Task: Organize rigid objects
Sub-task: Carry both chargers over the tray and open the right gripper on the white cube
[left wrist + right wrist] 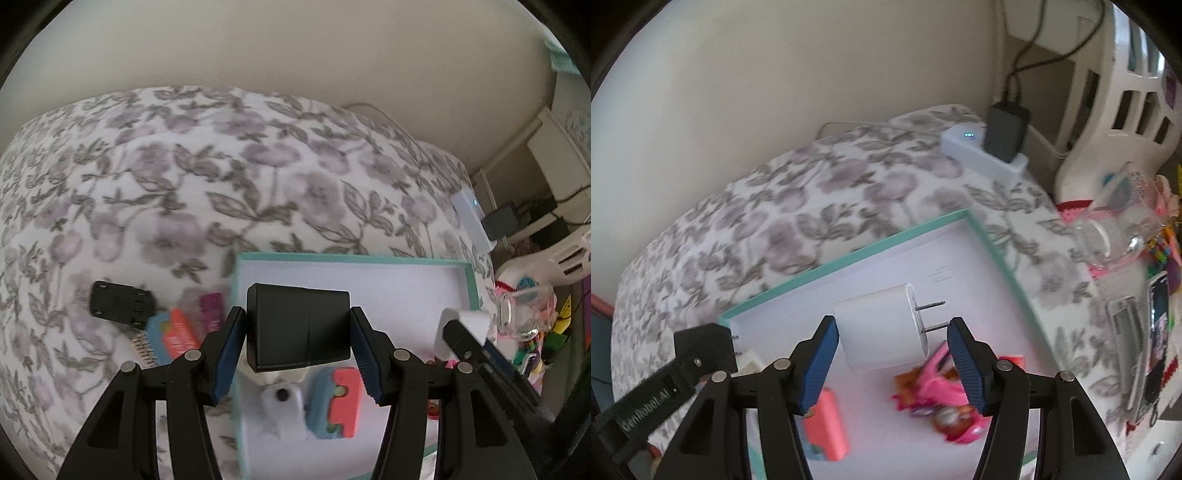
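Left gripper [298,352] clasps a black box [299,328] above the teal tray [471,284]; only the right wrist view shows the right gripper [889,362] clamping a white plug [882,326], bare tray floor beyond.

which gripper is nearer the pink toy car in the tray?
Right. The right gripper, holding the white plug adapter, is directly above the pink toy car. The left gripper, holding a black box, is over the tray's opposite side.

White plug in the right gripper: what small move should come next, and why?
Probably lower the right gripper a little and open it. The plug hangs between the fingers above bare floor of the teal tray, beside the pink toy, so a short drop should put it inside.
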Tool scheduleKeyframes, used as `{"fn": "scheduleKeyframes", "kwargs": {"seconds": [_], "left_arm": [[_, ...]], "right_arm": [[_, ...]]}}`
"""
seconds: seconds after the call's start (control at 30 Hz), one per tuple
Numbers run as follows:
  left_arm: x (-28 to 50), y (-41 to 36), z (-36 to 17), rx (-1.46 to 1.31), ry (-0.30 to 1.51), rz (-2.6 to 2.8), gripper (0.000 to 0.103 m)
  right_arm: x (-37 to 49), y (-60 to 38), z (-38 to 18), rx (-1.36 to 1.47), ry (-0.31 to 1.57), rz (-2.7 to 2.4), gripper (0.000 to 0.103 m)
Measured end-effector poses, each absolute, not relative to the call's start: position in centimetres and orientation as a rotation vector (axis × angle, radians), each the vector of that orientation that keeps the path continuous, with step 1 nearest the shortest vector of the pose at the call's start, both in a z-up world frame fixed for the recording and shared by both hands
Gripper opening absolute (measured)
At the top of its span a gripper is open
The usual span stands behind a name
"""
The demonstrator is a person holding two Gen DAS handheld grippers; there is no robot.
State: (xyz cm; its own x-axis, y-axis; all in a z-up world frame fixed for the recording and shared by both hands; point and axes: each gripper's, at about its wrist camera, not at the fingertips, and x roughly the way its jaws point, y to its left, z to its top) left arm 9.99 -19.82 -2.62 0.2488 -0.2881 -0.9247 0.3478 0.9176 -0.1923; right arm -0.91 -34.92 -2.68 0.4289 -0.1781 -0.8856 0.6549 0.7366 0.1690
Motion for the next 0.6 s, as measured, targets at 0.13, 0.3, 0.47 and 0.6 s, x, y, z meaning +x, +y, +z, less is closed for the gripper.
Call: {"fn": "scheduleKeyframes", "kwargs": {"seconds": [0.13,0.3,0.47,0.6], "left_arm": [[9.8,-21.1,-3.8,0.079,1.257,-0.431,0.058],[9.8,-22.0,-4.8,0.102,1.259,-0.427,0.058],[9.7,-22.5,-5.4,0.131,1.247,-0.422,0.058],[9.8,-22.5,-5.5,0.136,1.245,-0.425,0.058]], "right_arm": [[-1.1,-36.2,-3.8,0.555,1.024,-0.592,0.064],[-0.8,-36.7,-4.7,0.52,1.059,-0.614,0.064],[-0.5,-36.7,-5.6,0.518,1.085,-0.606,0.064],[-0.1,-36.4,-5.9,0.481,1.105,-0.604,0.064]]}}
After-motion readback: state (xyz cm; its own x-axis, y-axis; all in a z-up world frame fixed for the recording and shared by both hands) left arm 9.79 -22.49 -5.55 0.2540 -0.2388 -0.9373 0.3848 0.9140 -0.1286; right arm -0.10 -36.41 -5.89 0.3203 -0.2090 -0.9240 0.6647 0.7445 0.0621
